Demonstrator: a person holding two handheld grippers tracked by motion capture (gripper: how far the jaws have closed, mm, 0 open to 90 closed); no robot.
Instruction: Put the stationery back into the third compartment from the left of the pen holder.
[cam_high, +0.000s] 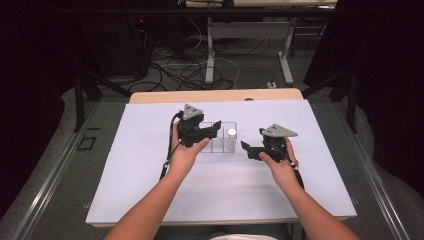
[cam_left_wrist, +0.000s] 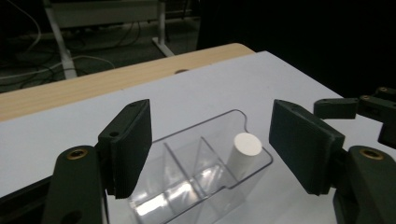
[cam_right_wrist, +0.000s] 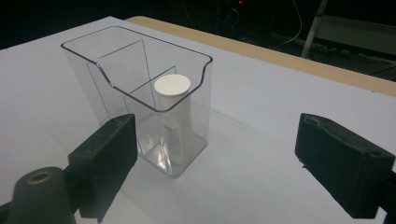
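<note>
A clear plastic bin (cam_high: 216, 142) with dividers stands on the white mat, in the middle. A white capped tube (cam_high: 231, 133) stands upright in its right-end compartment. My left gripper (cam_high: 214, 128) hovers over the bin's left part. Its jaws are open, with nothing between the pads. In the left gripper view (cam_left_wrist: 210, 121) the bin (cam_left_wrist: 187, 196) and the tube (cam_left_wrist: 245, 149) lie below and between the jaws. My right gripper (cam_high: 248, 149) waits just right of the bin, open and empty. The right gripper view (cam_right_wrist: 219, 140) shows the tube (cam_right_wrist: 175, 112) inside the bin (cam_right_wrist: 116, 60), ahead and slightly left.
The white mat (cam_high: 150, 190) covers a wooden table whose far edge (cam_high: 215, 95) shows beyond it. Desk legs and loose cables (cam_high: 190, 75) lie on the floor behind. Bare mat surrounds the bin on all sides.
</note>
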